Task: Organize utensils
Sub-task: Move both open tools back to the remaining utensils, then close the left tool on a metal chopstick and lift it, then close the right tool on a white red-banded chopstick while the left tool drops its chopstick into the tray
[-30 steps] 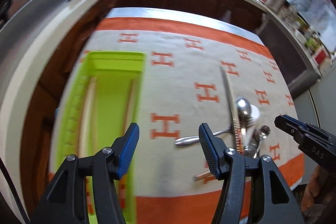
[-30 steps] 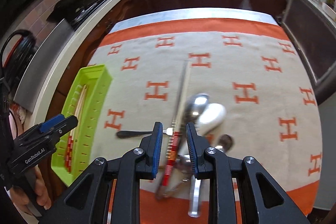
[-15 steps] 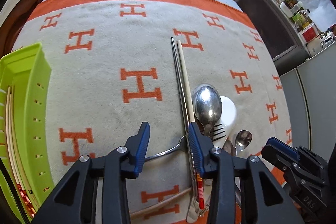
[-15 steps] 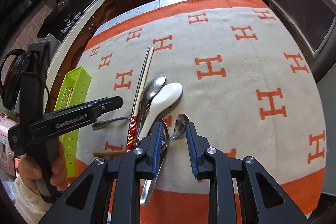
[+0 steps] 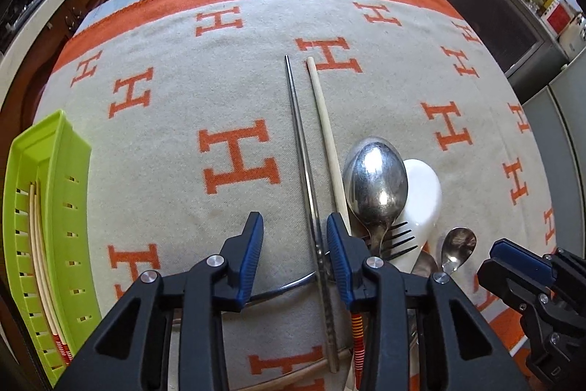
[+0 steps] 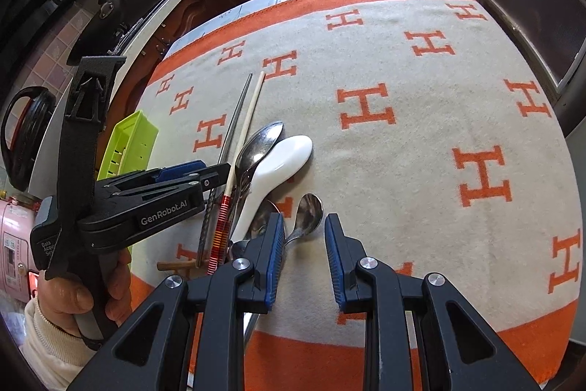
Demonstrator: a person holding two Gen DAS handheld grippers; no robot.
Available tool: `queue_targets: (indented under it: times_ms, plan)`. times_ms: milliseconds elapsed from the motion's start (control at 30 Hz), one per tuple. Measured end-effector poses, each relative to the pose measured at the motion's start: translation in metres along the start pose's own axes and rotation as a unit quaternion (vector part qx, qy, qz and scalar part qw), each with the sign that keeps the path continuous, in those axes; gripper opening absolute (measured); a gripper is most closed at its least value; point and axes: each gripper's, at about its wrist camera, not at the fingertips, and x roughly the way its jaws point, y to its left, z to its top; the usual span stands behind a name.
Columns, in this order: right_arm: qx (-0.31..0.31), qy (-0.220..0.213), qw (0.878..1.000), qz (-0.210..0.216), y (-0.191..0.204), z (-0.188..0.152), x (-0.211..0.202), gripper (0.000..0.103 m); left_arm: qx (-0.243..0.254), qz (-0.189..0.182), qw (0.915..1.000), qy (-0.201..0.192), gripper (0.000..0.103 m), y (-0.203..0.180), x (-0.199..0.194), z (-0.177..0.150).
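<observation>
My left gripper (image 5: 295, 257) is open, low over the cloth, its fingers on either side of a metal chopstick (image 5: 304, 163). A pale wooden chopstick (image 5: 327, 141) with a red-striped end lies just right of it. Beside them lie a large steel spoon (image 5: 377, 185), a white ceramic spoon (image 5: 421, 193), a fork (image 5: 397, 239) and a small spoon (image 5: 457, 244). My right gripper (image 6: 304, 257) is open, hovering by the small spoon (image 6: 307, 211), and it shows in the left wrist view (image 5: 512, 266). The green tray (image 5: 55, 193) holds several chopsticks.
An orange and cream cloth (image 5: 234, 98) with H marks covers the table. A wooden-handled utensil (image 6: 175, 265) lies near the front edge. Dark cabinets and a worktop stand behind the table. A pink appliance (image 6: 14, 244) sits at the left.
My left gripper moved right from over the tray to the utensil pile and came down around the metal chopstick. My right gripper drew back to the right and widened a little.
</observation>
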Motion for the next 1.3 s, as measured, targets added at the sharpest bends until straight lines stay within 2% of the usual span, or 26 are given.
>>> queue_targets:
  times_ms: [133, 200, 367, 467, 633, 800, 1000, 1233, 1267, 1300]
  plan:
    - [0.004, 0.007, 1.000, 0.002, -0.001, -0.001, 0.005, 0.024, 0.009, 0.013, 0.9998, -0.013, 0.031, -0.005, 0.000, -0.001]
    - [0.006, 0.009, 1.000, 0.002, -0.002, -0.001, 0.006, 0.024, 0.010, 0.004, 0.9997, -0.022, 0.005, -0.005, -0.001, -0.001]
    - [0.005, 0.009, 1.000, 0.003, -0.001, 0.000, 0.006, 0.023, -0.017, -0.028, 0.9990, -0.030, 0.004, 0.007, -0.002, -0.002]
    - [0.000, 0.006, 1.000, 0.005, 0.002, -0.001, 0.004, 0.024, -0.031, -0.034, 0.9983, -0.036, 0.004, 0.015, -0.006, -0.004]
    - [-0.009, 0.003, 1.000, 0.009, 0.012, 0.002, -0.002, 0.024, -0.044, -0.033, 0.9963, -0.066, 0.004, 0.035, -0.041, -0.011]
    - [-0.016, 0.009, 1.000, 0.025, 0.031, 0.012, -0.002, 0.024, -0.062, -0.010, 0.9933, -0.097, 0.004, 0.072, -0.086, -0.027]
    - [-0.016, 0.024, 0.999, 0.036, 0.061, 0.030, 0.008, 0.023, -0.085, 0.049, 0.9879, -0.120, 0.004, 0.131, -0.127, -0.058]
    - [0.003, 0.061, 0.998, 0.026, 0.087, 0.048, 0.040, 0.023, -0.099, 0.089, 0.9862, -0.099, 0.005, 0.179, -0.125, -0.088]
    - [0.006, 0.066, 0.998, 0.020, 0.088, 0.050, 0.045, 0.023, -0.101, 0.091, 0.9861, -0.095, 0.008, 0.182, -0.123, -0.091]
    - [0.009, 0.069, 0.997, 0.014, 0.089, 0.051, 0.049, 0.023, -0.105, 0.093, 0.9859, -0.092, 0.016, 0.186, -0.120, -0.093]
